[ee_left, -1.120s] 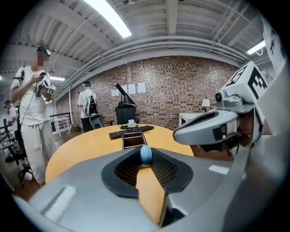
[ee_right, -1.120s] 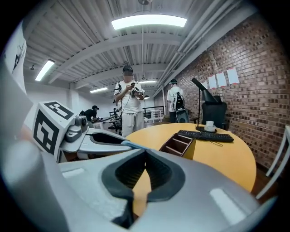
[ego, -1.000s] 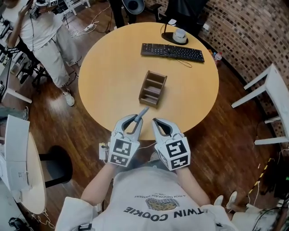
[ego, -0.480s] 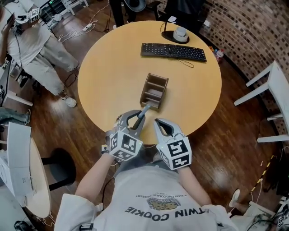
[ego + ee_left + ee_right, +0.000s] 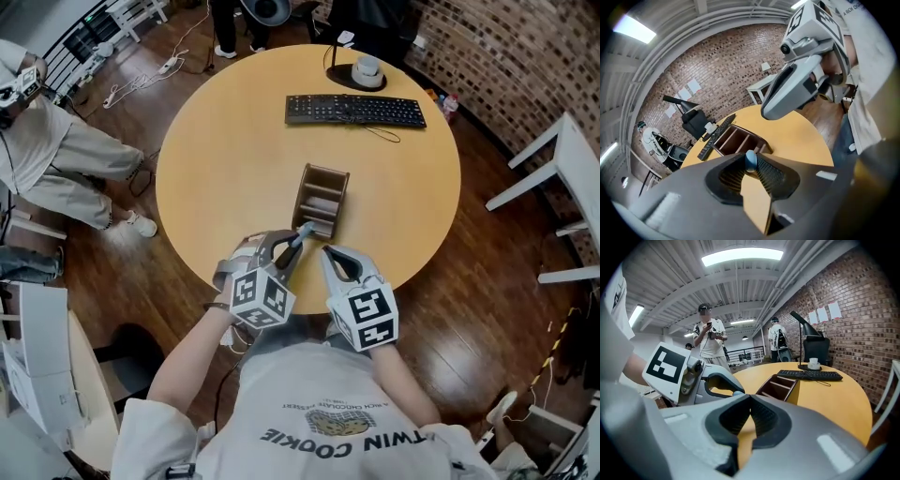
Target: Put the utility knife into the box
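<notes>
Shirt [image 5: 328,427] print reads "TWIN COOKIE", upside down in head view. Left gripper [image 5: 284,251] clamps utility knife [image 5: 301,233]; only grey-blue tip shows, body hidden between jaws. Tip is just short of brown box [image 5: 322,200] on round table [image 5: 225,159]. Right gripper [image 5: 330,255] pinched together, empty. Keyboard [image 5: 354,110] beyond box.

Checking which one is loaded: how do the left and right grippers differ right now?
The left gripper clamps the utility knife; the right gripper is shut on nothing. The left is rolled sideways, the right sits level. Both point at the box.
</notes>
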Demonstrator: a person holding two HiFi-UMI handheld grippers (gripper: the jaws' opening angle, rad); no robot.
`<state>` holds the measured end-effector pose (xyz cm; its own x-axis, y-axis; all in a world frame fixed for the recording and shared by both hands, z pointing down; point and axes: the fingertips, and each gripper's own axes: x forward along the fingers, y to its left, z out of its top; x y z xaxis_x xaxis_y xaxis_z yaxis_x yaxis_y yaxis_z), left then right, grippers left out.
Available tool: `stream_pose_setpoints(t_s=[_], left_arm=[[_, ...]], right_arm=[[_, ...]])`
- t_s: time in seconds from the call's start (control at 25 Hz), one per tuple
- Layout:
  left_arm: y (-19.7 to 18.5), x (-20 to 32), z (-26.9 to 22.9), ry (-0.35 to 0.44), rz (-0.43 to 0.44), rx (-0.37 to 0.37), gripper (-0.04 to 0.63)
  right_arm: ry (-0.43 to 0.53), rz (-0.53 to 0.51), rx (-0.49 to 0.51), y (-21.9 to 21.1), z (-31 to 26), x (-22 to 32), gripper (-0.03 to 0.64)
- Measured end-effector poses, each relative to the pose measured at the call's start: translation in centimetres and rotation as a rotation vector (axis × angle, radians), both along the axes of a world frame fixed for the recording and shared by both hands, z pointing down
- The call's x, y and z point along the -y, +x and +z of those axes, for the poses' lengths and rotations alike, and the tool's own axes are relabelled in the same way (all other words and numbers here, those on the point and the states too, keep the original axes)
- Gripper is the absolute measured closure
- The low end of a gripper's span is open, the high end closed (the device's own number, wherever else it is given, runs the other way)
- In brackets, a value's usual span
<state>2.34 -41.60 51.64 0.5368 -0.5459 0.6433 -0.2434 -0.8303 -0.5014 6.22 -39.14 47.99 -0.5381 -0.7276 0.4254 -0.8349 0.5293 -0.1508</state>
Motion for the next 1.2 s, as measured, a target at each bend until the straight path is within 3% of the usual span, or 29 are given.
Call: stream_pose_setpoints(t_s=[0.52,1.2], left_arm=[[0.3,2.2,3.3,0.011,0.239,0.217,0.522],[0.8,2.4,5.2,-0.019,0.290,0.293,0.517]], right_arm=[[-0.035,0.053,0.009,-0.5,1.5,1.7,0.617],[-0.043,0.066,0.012,-0.2,1.9,1.3,0.617]])
